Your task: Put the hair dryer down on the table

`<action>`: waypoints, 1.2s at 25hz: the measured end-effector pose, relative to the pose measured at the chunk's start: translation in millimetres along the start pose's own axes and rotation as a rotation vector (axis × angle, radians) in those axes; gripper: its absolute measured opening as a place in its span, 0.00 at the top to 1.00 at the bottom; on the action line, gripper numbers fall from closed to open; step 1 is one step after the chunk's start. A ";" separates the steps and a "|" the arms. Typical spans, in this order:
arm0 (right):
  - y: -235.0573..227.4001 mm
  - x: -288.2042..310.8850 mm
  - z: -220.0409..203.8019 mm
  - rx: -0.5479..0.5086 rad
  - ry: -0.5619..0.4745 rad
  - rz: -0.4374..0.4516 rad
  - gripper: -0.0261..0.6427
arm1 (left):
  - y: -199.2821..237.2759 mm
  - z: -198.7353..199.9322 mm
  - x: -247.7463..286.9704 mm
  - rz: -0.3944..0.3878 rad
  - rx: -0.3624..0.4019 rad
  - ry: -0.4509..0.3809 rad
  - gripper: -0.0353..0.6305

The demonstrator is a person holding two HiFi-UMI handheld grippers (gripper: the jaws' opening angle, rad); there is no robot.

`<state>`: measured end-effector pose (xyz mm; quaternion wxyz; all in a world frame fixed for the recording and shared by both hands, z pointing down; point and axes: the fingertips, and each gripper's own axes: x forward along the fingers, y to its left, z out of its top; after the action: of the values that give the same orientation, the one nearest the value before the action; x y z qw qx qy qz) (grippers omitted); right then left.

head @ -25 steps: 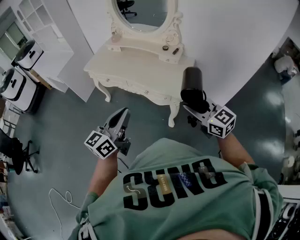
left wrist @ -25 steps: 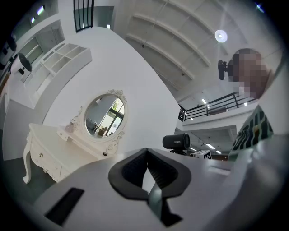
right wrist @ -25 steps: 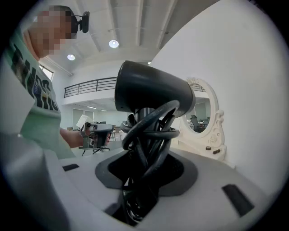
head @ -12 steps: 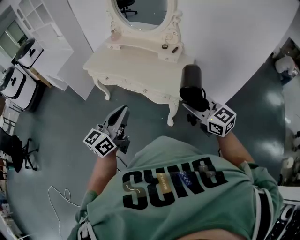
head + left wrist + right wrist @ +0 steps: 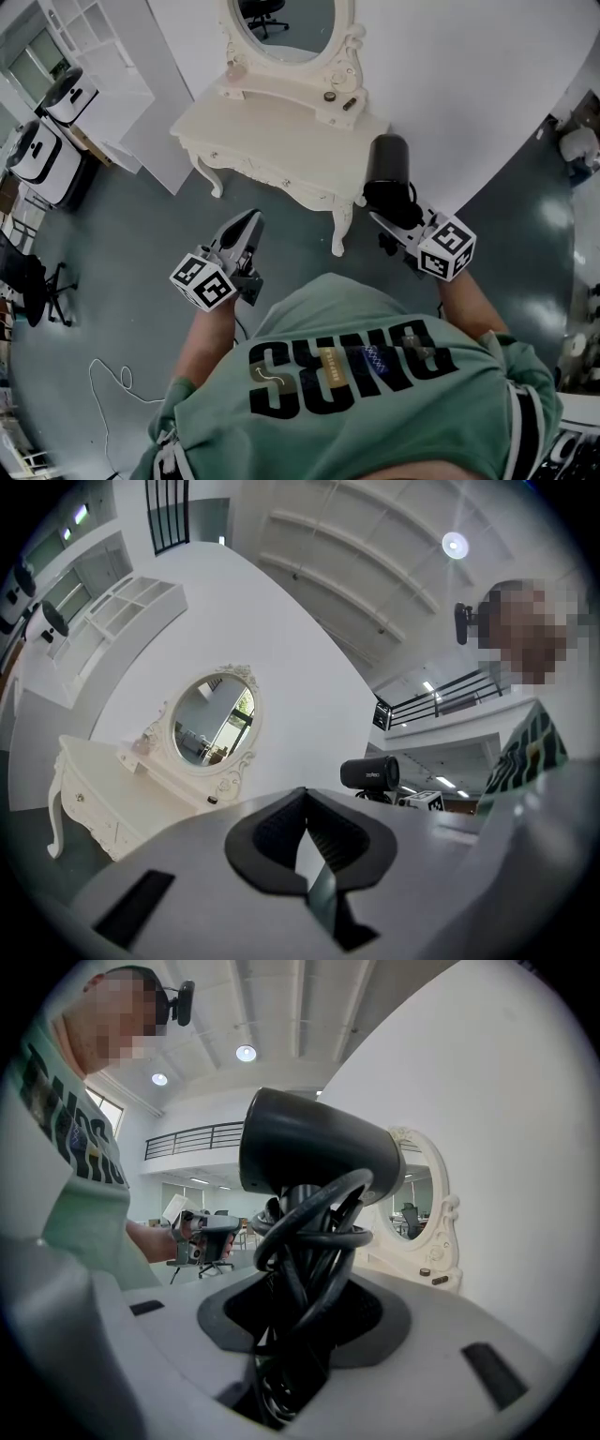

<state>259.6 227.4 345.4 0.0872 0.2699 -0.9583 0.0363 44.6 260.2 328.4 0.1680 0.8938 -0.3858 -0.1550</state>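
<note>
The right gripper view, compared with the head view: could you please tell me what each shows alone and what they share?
Only the right gripper view: the black cord looped round the hair dryer handle where the right gripper clamps it, plus ceiling lights. Only the head view: the floor, the table legs and a white cable lying there. Both: the hair dryer held off the table, the oval mirror, the left gripper.

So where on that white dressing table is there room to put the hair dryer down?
The top of the dressing table is bare across its whole width, between the front edge and the mirror's low shelf. The hair dryer is held near its right corner. Only that shelf is crowded: small items sit at both ends.
</note>
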 end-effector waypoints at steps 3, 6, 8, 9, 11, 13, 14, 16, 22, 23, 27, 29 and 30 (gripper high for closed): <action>-12.2 -10.0 -4.4 -0.002 0.004 0.010 0.74 | -8.1 -6.6 11.8 0.014 -0.010 -0.004 0.95; -22.4 -15.4 -10.0 0.000 0.005 0.020 0.74 | -12.2 -15.7 19.1 0.031 -0.012 0.004 0.95; -27.7 -14.2 -13.1 0.004 0.008 0.025 0.74 | -10.4 -20.8 21.7 0.042 -0.015 0.015 0.95; -30.0 -12.1 -14.1 0.007 0.010 0.028 0.74 | -8.2 -22.3 22.7 0.047 -0.017 0.019 0.95; -34.2 -5.3 -15.5 0.011 0.014 0.038 0.74 | -1.0 -22.7 24.5 0.055 -0.019 0.022 0.95; -39.6 5.3 -16.3 0.013 0.018 0.043 0.74 | 10.6 -21.3 27.2 0.060 -0.026 0.019 0.95; -43.4 12.2 -16.7 0.013 0.020 0.043 0.74 | 18.0 -20.6 29.5 0.059 -0.032 0.017 0.95; -52.6 28.9 -17.0 0.016 0.027 0.037 0.74 | 35.7 -19.5 35.7 0.053 -0.041 0.019 0.95; -86.1 101.1 -10.3 0.014 0.035 0.003 0.74 | 117.3 -4.5 60.8 0.007 -0.062 0.035 0.95; -94.6 117.2 -7.3 0.014 0.034 -0.007 0.74 | 135.3 1.8 67.7 -0.005 -0.065 0.037 0.95; -132.3 187.9 8.0 0.031 0.030 -0.061 0.74 | 210.1 34.0 101.7 -0.062 -0.075 0.061 0.95; -149.7 220.5 17.1 0.047 0.030 -0.090 0.74 | 245.3 52.7 119.6 -0.093 -0.079 0.081 0.95; -157.7 235.3 22.1 0.055 0.029 -0.105 0.74 | 261.4 62.1 127.9 -0.109 -0.080 0.090 0.95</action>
<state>141.4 -29.7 371.2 0.0952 0.3216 -0.9400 0.0617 -63.7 -14.8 363.7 0.2122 0.9121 -0.3223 -0.1387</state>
